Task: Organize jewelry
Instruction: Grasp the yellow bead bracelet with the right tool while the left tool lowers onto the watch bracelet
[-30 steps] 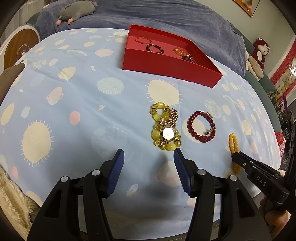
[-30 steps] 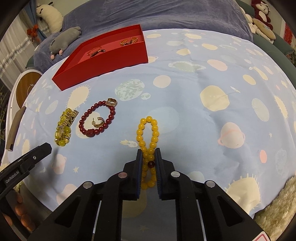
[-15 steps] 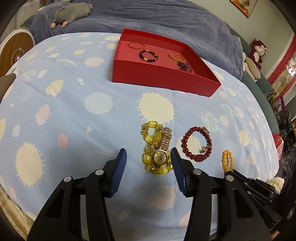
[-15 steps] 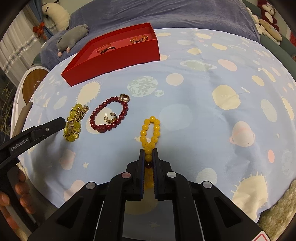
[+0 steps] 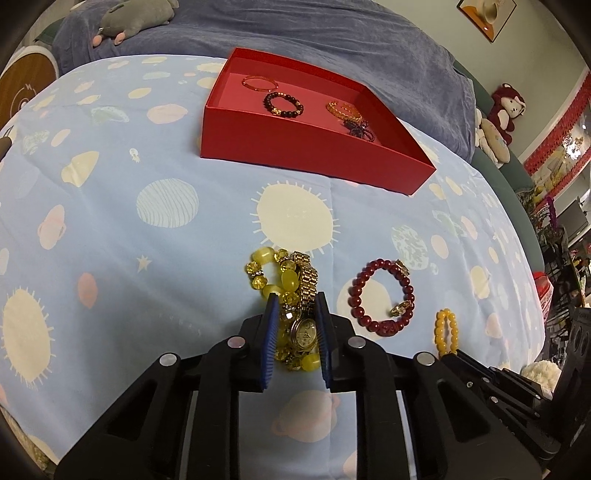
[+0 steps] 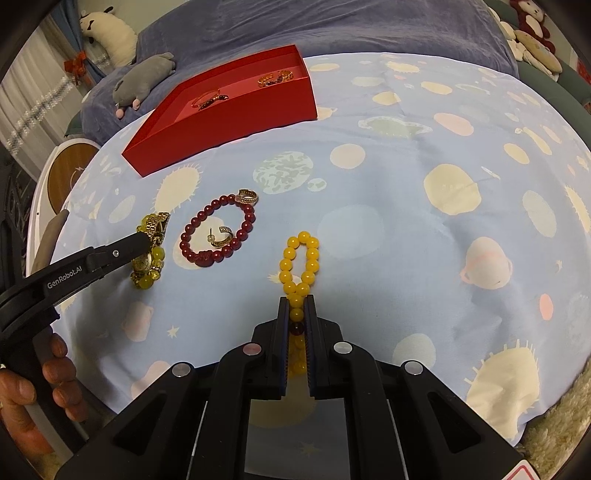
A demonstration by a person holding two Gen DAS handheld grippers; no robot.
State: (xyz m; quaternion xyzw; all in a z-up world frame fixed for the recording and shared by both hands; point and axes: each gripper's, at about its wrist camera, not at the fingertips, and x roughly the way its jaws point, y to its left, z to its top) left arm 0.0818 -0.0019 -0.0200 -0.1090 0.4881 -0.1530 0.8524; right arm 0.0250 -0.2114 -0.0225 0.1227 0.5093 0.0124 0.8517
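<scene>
My left gripper [image 5: 294, 308] is shut on a gold watch [image 5: 304, 328] tangled with a yellow crystal bracelet [image 5: 271, 271] on the blue sheet. My right gripper [image 6: 296, 308] is shut on a yellow bead bracelet [image 6: 300, 266], which also shows in the left wrist view [image 5: 447, 328]. A dark red bead bracelet [image 5: 382, 295] lies between them with a gold ring [image 6: 247, 196] and a gold earring [image 6: 221, 236] at it. The red tray [image 5: 306, 147] at the back holds several bracelets.
The bed is covered by a blue sheet with suns and planets [image 5: 147, 221]. A grey blanket [image 5: 332, 44] and a grey plush toy [image 5: 136, 14] lie behind the tray. A round wooden stool [image 6: 68, 173] stands at the left. Plush toys [image 5: 498, 110] sit far right.
My left gripper moved forward over the watch and yellow crystal bracelet and closed on them. My right gripper stayed shut on the yellow bead bracelet and drew back slightly.
</scene>
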